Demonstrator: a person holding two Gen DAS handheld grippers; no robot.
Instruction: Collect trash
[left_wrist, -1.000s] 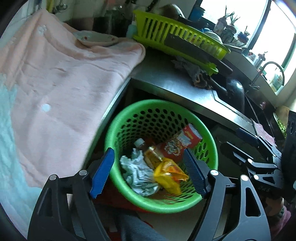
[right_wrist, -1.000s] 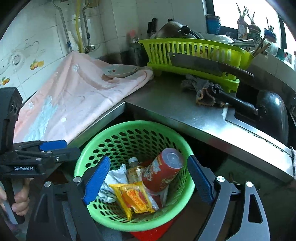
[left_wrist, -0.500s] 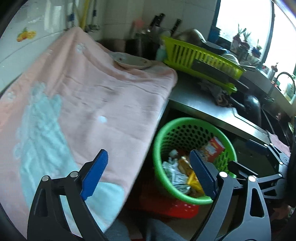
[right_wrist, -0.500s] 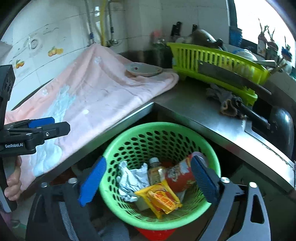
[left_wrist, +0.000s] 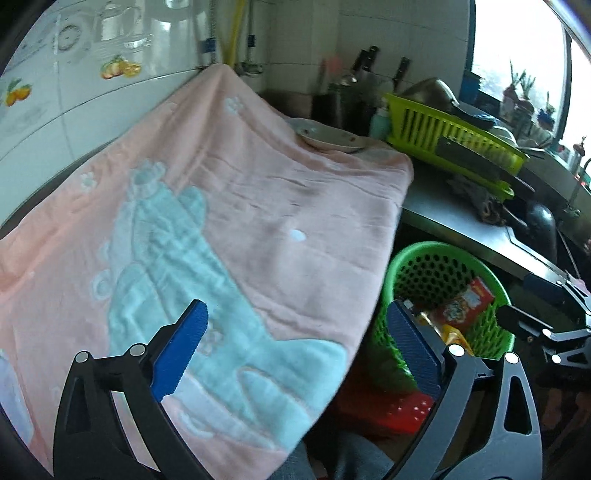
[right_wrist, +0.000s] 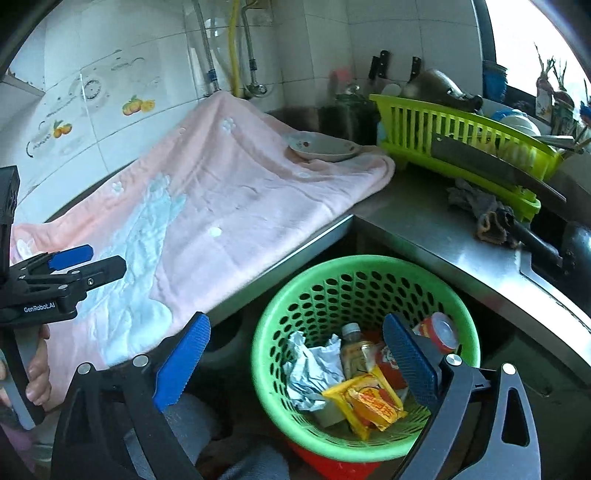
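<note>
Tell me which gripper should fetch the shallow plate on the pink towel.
Left, probably. The open left gripper faces the pink towel holding the shallow plate; the open right gripper faces the green perforated basket.

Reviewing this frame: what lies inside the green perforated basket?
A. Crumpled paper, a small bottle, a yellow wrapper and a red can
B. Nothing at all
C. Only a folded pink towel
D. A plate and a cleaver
A: the right wrist view shows the green basket holding crumpled paper, a small bottle, a yellow wrapper and a red can.
</note>
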